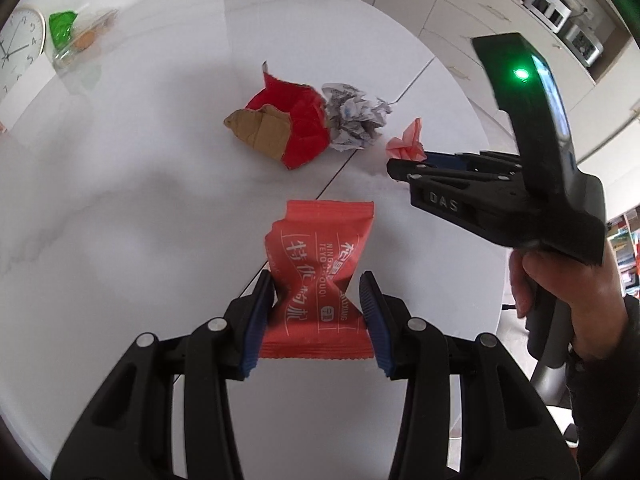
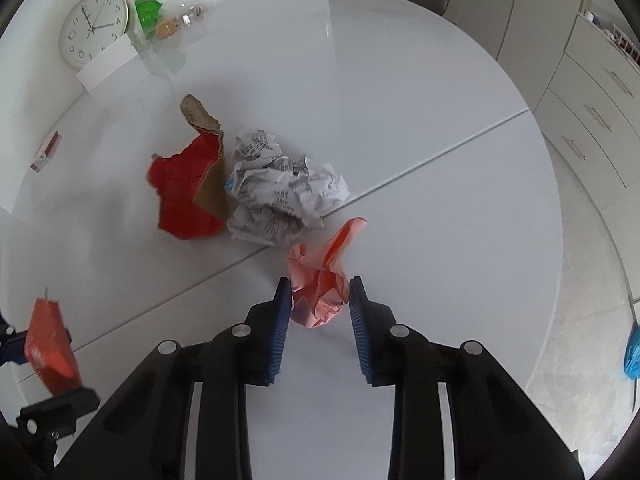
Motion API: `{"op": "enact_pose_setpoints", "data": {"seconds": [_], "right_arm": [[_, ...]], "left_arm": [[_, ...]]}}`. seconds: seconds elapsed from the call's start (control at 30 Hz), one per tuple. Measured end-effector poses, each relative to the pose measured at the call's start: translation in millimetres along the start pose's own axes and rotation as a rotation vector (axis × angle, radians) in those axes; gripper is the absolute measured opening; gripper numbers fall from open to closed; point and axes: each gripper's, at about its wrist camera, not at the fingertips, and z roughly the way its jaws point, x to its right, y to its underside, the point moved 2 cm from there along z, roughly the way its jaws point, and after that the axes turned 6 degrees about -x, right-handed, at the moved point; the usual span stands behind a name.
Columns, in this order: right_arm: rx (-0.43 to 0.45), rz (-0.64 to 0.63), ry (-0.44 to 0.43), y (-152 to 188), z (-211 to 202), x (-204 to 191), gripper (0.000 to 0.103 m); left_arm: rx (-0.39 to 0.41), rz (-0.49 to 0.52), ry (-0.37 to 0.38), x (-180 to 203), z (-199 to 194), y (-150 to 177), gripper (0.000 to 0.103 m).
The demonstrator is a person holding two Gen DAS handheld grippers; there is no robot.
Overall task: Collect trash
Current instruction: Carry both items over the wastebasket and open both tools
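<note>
1. On white table [image 2: 400, 100], mid: red carton scrap [image 2: 184, 188] touching crumpled newsprint [image 2: 280, 192].
2. L gripper [image 1: 318, 304]: pads narrowed, pinching orange-red wrapper [image 1: 320, 272] at its waist, above table.
3. R gripper [image 2: 318, 300]: pads pressed on pink paper wad [image 2: 320, 284], which sits on table just beside newsprint.
4. Far edge: clock [image 2: 94, 28], green bag [image 2: 148, 14].

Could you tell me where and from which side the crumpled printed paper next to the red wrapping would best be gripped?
Grip the crumpled printed paper across its bulging middle, coming from above. It sits as a loose ball on the table, so its folds should squash between the pads. Close along the line parallel to the red wrapping, which touches its left side in the right wrist view, to avoid catching that too.
</note>
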Motion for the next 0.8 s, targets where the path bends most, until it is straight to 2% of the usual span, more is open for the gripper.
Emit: {"op": "enact_pose_setpoints", "data": {"seconds": [0.17, 0.4, 0.63, 0.8], "right_arm": [[0.036, 0.071, -0.034, 34, -36, 6, 0.030], [0.075, 0.181, -0.035, 105, -94, 38, 0.030], [0.071, 0.295, 0.027, 185, -130, 69, 0.032], [0.052, 0.384, 0.058, 234, -139, 82, 0.032]], "left_arm": [[0.006, 0.049, 0.019, 17, -9, 6, 0.044], [0.014, 0.139, 0.049, 54, -24, 30, 0.044], [0.019, 0.267, 0.087, 109, -39, 61, 0.044], [0.028, 0.355, 0.110, 143, -45, 73, 0.044]]}}
